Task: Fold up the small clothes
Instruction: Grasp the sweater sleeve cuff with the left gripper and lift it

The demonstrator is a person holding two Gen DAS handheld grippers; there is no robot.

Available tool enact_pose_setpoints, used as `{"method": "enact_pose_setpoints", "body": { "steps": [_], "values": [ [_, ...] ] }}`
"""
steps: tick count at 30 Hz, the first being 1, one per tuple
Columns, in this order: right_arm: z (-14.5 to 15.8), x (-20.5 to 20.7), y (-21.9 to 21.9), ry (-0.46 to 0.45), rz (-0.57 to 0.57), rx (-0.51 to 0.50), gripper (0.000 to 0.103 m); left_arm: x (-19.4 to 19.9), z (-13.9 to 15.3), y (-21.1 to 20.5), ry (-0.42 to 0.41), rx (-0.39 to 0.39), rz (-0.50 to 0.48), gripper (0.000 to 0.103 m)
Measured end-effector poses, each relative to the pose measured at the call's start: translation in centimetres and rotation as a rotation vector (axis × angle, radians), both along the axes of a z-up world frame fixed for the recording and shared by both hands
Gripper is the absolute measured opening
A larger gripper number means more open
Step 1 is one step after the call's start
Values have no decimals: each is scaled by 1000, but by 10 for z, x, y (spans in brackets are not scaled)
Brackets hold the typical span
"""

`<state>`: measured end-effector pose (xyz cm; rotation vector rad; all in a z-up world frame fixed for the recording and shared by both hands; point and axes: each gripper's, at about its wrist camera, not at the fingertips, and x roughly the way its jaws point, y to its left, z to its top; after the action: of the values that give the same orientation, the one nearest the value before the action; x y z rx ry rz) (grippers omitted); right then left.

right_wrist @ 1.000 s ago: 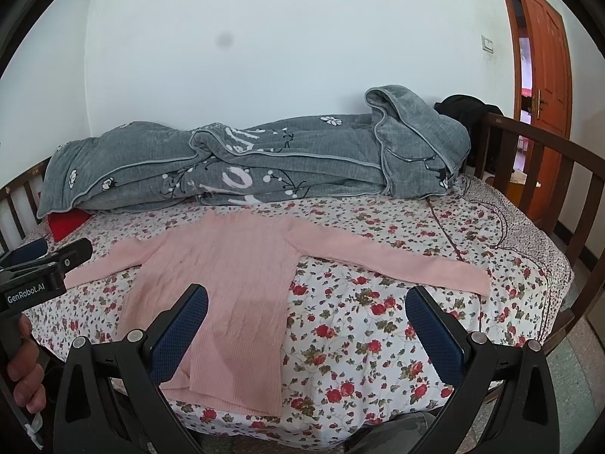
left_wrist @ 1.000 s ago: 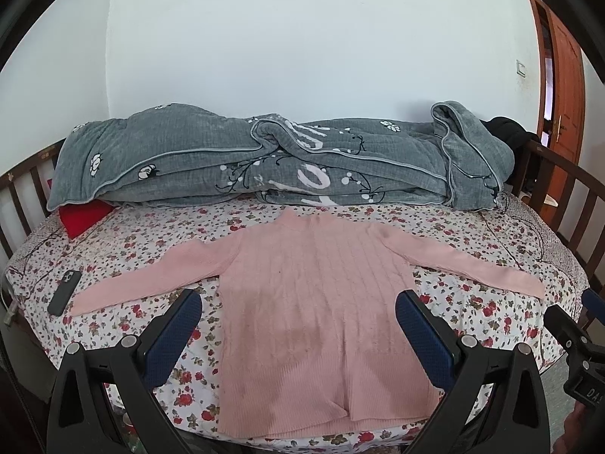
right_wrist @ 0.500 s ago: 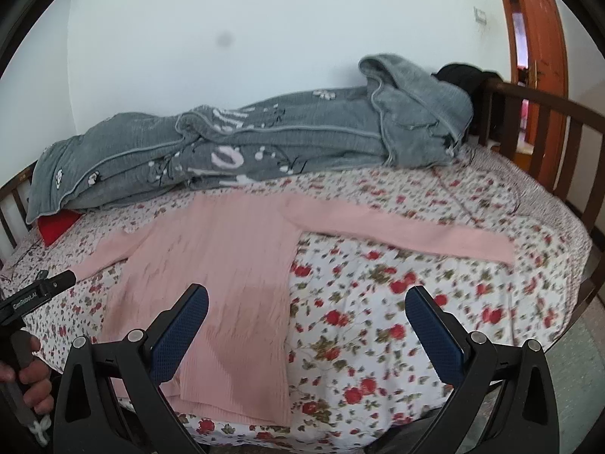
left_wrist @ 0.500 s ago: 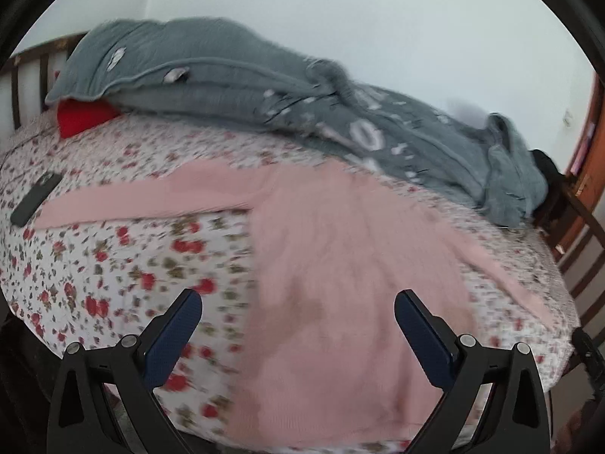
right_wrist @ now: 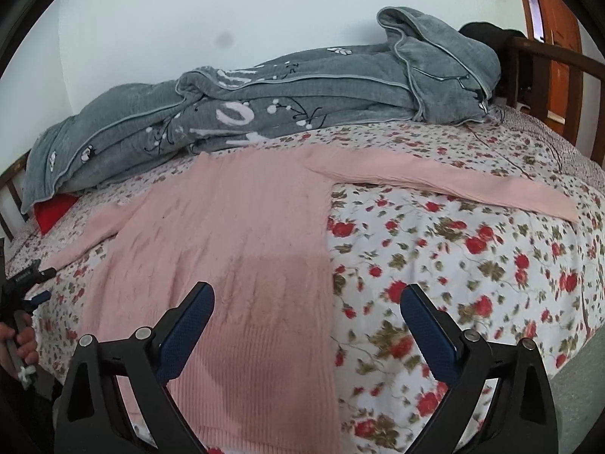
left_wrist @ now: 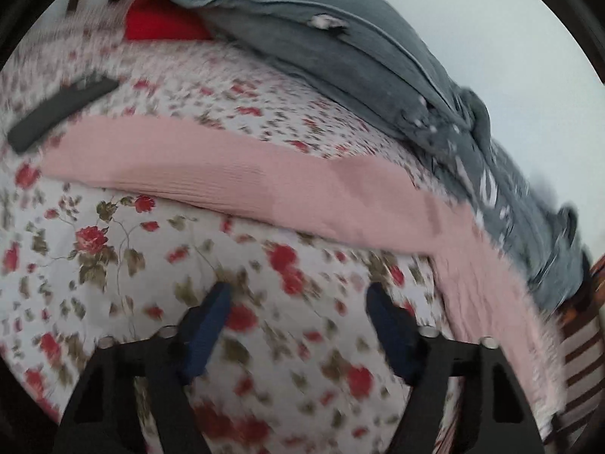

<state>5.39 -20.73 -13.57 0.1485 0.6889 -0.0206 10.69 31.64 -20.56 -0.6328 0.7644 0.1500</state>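
Observation:
A pink knit sweater (right_wrist: 234, 234) lies flat on the floral bedsheet (right_wrist: 472, 265), sleeves spread out to both sides. In the left wrist view its left sleeve (left_wrist: 211, 174) runs across the frame. My left gripper (left_wrist: 298, 295) is open and empty, low over the sheet just in front of that sleeve. My right gripper (right_wrist: 306, 295) is open and empty, over the sweater's lower right hem. The left gripper also shows at the left edge of the right wrist view (right_wrist: 30, 283).
A rolled grey blanket (right_wrist: 264, 102) lies along the back of the bed. A dark phone (left_wrist: 60, 113) lies near the sleeve's cuff. A red cushion (left_wrist: 162, 19) sits under the blanket's left end. Wooden bed rails (right_wrist: 548, 75) and a door stand at the right.
My left gripper has swung left and down toward the left sleeve, jaws somewhat narrower; its view is blurred. My right gripper has moved closer over the sweater's lower body.

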Motion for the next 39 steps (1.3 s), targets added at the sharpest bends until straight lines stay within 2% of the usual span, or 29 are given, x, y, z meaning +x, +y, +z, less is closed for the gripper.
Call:
{"method": "enact_pose_setpoints", "body": {
  "steps": [4,8,11,18,19,20,22,25,27,29,30,33,35,37,38,39],
  "values": [
    [-3,8,11,-18,-8,-18,98,8,-9,30,-24,-99,46,40],
    [-9,14,16,-10,-8,19,98,14,-16,63,-42,-192,139,35],
    [-13,21,17,-9,-6,31,98,19,-17,86,-41,-207,192,31],
    [-5,44,11,-47,28,21,98,27,0,118,41,-76,353,28],
    [-2,49,8,-56,38,11,98,31,2,119,65,-58,360,24],
    [4,56,6,-65,44,-5,98,38,8,116,106,-18,357,7],
    [16,69,-1,-91,67,-31,98,48,23,107,132,72,345,7],
    [40,82,-12,-169,66,-74,98,64,58,68,125,261,311,7],
    [48,86,-25,-223,54,-63,98,75,79,30,95,290,234,7],
    [46,88,-42,-244,46,-14,98,85,94,-5,62,289,184,7],
    [41,89,-54,-249,41,24,98,92,103,-30,48,312,153,7],
    [21,92,-88,-226,-1,47,98,117,128,-116,2,423,46,7],
    [10,95,-116,-172,-80,28,98,133,137,-164,-30,452,-19,7],
    [8,96,-145,-141,-122,109,98,148,142,-225,-60,446,-114,7],
    [9,93,-167,-156,-145,209,98,154,141,-251,-67,441,-159,7],
    [8,90,-180,-169,-163,264,98,160,138,-281,-72,439,-212,7]
  ]
}}
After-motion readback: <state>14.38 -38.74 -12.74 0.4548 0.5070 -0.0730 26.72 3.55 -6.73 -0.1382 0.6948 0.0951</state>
